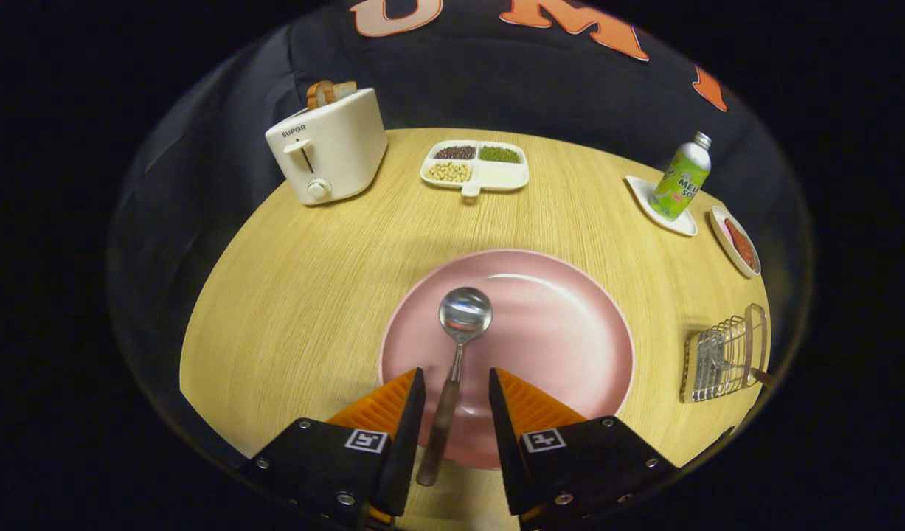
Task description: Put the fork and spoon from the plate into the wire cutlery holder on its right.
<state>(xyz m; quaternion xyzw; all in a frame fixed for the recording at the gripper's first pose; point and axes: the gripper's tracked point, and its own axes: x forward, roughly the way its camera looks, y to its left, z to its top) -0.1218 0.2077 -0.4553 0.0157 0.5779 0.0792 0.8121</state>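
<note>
While the gripper (456, 383) hangs low over the pink plate (563, 332), its 2 fingers stand spread on either side of the spoon (456, 354) handle, not touching it. The spoon lies on the plate, bowl pointing away beyond the fingers. The wire cutlery holder (725, 355) sits right of the plate, with metal cutlery inside.

Gripper (456, 383) fingers stand apart, spoon (456, 354) handle between them, gaps either side. From plate (563, 346) to holder (721, 358), bare table (297, 280). Bottle (681, 177) and toaster (328, 147) stand well beyond.
</note>
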